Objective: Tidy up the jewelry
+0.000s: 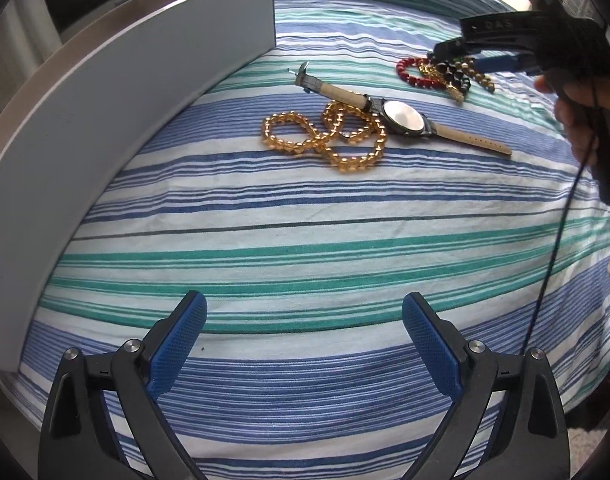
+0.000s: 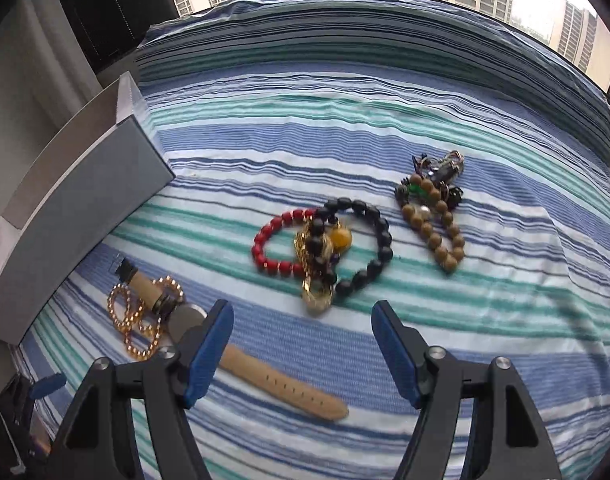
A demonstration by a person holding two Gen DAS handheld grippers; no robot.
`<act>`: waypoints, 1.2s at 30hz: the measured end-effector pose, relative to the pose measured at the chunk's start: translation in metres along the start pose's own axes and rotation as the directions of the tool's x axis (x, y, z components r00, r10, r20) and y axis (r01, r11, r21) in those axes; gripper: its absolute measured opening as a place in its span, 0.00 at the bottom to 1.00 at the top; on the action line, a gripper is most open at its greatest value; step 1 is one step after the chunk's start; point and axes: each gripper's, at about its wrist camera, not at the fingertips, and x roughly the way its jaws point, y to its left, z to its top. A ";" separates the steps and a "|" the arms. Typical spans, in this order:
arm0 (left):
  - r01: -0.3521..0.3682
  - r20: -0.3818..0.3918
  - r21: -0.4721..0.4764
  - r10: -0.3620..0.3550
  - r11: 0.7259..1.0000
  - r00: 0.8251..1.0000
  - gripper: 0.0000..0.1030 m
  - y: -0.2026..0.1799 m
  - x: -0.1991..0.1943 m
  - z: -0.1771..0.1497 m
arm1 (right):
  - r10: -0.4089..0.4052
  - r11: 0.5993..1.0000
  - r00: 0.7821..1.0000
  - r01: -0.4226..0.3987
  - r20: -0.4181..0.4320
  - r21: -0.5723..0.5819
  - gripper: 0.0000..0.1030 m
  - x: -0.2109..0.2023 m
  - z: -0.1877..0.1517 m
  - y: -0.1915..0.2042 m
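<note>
Jewelry lies on a striped bedsheet. A watch (image 1: pixel 401 118) with a tan strap lies over a gold bead necklace (image 1: pixel 329 140); both show in the right wrist view, the watch (image 2: pixel 281 380) and the necklace (image 2: pixel 141 320). A red bead bracelet (image 2: pixel 273 246), a black bead bracelet (image 2: pixel 369 248) and a gold chain (image 2: pixel 317 272) lie tangled. A brown bead bracelet (image 2: pixel 437 224) lies to the right with small dark pieces (image 2: pixel 441 168). My left gripper (image 1: pixel 304 344) is open and empty, well short of the necklace. My right gripper (image 2: pixel 303 352) is open, just before the tangled bracelets; it also shows in the left wrist view (image 1: pixel 465 54).
A grey open box (image 1: pixel 117 120) stands at the left edge of the bed, also in the right wrist view (image 2: pixel 85 204). A black cable (image 1: pixel 561 232) hangs from the right gripper. A window with tower blocks is behind the bed.
</note>
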 end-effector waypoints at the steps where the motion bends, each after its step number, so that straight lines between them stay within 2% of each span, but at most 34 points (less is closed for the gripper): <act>1: -0.001 -0.004 -0.004 0.001 1.000 1.000 0.95 0.002 0.001 -0.001 | -0.002 1.000 1.000 0.002 0.004 -0.001 0.71 0.009 0.008 0.000; 2: -0.002 -0.006 -0.008 0.002 1.000 1.000 0.95 0.004 0.002 -0.001 | 0.002 1.000 1.000 -0.002 -0.002 -0.001 0.70 0.017 0.015 0.000; 3: -0.004 -0.008 -0.010 0.004 1.000 1.000 0.95 0.005 0.002 -0.002 | 0.004 1.000 1.000 -0.004 -0.014 0.002 0.61 0.027 0.020 0.000; 4: -0.005 -0.010 -0.013 0.005 1.000 1.000 0.95 0.007 0.003 -0.002 | -0.001 1.000 1.000 0.001 -0.026 0.000 0.45 0.034 0.023 0.000; 5: -0.007 -0.013 -0.016 0.007 1.000 1.000 0.95 0.008 0.004 -0.003 | -0.020 1.000 1.000 0.020 -0.016 -0.023 0.42 0.037 0.025 0.002; 6: -0.008 -0.016 -0.019 0.008 1.000 1.000 0.95 0.009 0.005 -0.003 | -0.045 0.998 0.999 0.044 -0.021 -0.053 0.21 0.038 0.026 0.005; 7: -0.009 -0.017 -0.022 0.008 1.000 1.000 0.95 0.010 0.005 -0.003 | -0.056 0.997 0.998 0.054 -0.038 -0.052 0.12 0.038 0.026 0.004; 11: -0.003 -0.011 -0.024 0.003 1.000 1.000 0.95 0.011 0.004 -0.001 | 0.000 0.996 1.000 -0.001 0.004 0.089 0.12 -0.001 0.005 -0.027; 13: 0.000 -0.010 -0.018 -0.001 1.000 1.000 0.95 0.009 0.003 0.001 | 0.025 0.976 0.999 -0.032 0.037 0.217 0.12 -0.030 -0.019 -0.060; 15: 0.010 -0.014 -0.011 -0.010 1.000 1.000 0.95 0.005 0.004 0.005 | -0.011 0.953 0.999 -0.002 0.043 0.304 0.14 -0.050 -0.050 -0.091; 17: 0.019 -0.021 -0.005 -0.019 1.000 1.000 0.95 0.001 0.005 0.009 | -0.095 0.933 0.995 0.086 0.009 0.348 0.36 -0.063 -0.080 -0.116; 18: 0.023 -0.025 -0.001 -0.023 1.000 0.999 0.95 -0.002 0.006 0.012 | -0.125 0.920 0.992 0.109 0.016 0.377 0.58 -0.072 -0.097 -0.126; 21: 0.048 -0.036 0.017 -0.047 0.999 0.998 0.95 -0.012 0.005 0.024 | -0.135 0.908 0.990 0.106 0.043 0.405 0.60 -0.092 -0.135 -0.144; 26: 0.104 -0.046 0.050 -0.101 0.993 0.994 0.95 -0.033 0.002 0.056 | -0.101 0.901 0.994 0.071 0.046 0.428 0.60 -0.101 -0.164 -0.154; 30: 0.158 -0.102 0.071 -0.150 0.985 0.983 0.95 -0.047 0.001 0.081 | -0.059 0.913 0.997 0.035 0.047 0.406 0.60 -0.104 -0.157 -0.145; 36: 0.194 -0.158 0.111 -0.175 0.975 0.972 0.95 -0.067 -0.003 0.123 | -0.044 0.939 0.999 0.033 0.024 0.343 0.60 -0.100 -0.135 -0.138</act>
